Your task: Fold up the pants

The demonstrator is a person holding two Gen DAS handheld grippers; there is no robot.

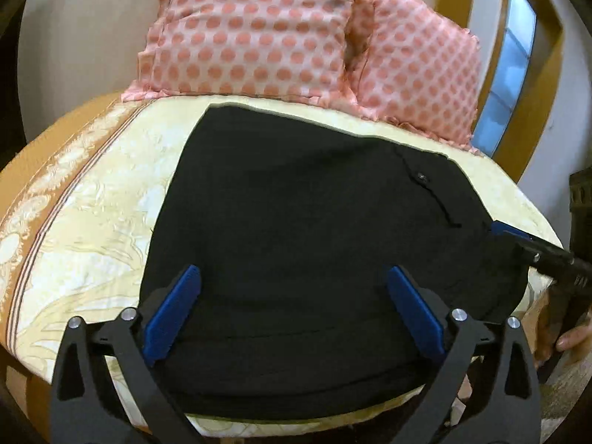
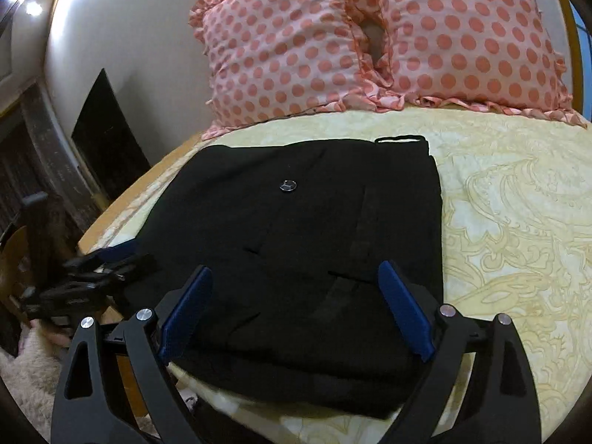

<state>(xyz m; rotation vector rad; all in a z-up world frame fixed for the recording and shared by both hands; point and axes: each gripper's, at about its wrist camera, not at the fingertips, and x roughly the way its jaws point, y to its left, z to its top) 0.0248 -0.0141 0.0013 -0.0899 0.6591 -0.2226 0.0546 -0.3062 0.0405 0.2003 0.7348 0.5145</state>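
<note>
The black pants (image 1: 314, 229) lie folded in a flat stack on the cream patterned bed (image 1: 96, 199), near its front edge. A button (image 2: 287, 185) shows on the top layer in the right wrist view, where the pants (image 2: 296, 259) fill the middle. My left gripper (image 1: 296, 277) is open and empty, its blue pads just above the near part of the pants. My right gripper (image 2: 296, 273) is open and empty over the near edge of the pants. It also shows in the left wrist view (image 1: 518, 238) at the pants' right side. The left gripper shows at the left in the right wrist view (image 2: 111, 259).
Two pink polka-dot pillows (image 1: 255, 37) (image 2: 462, 37) stand at the head of the bed against a pale wall. A wooden frame and window (image 1: 514, 74) are at the right. Bare bedsheet (image 2: 518, 222) lies right of the pants. A fluffy rug (image 2: 29, 377) lies on the floor.
</note>
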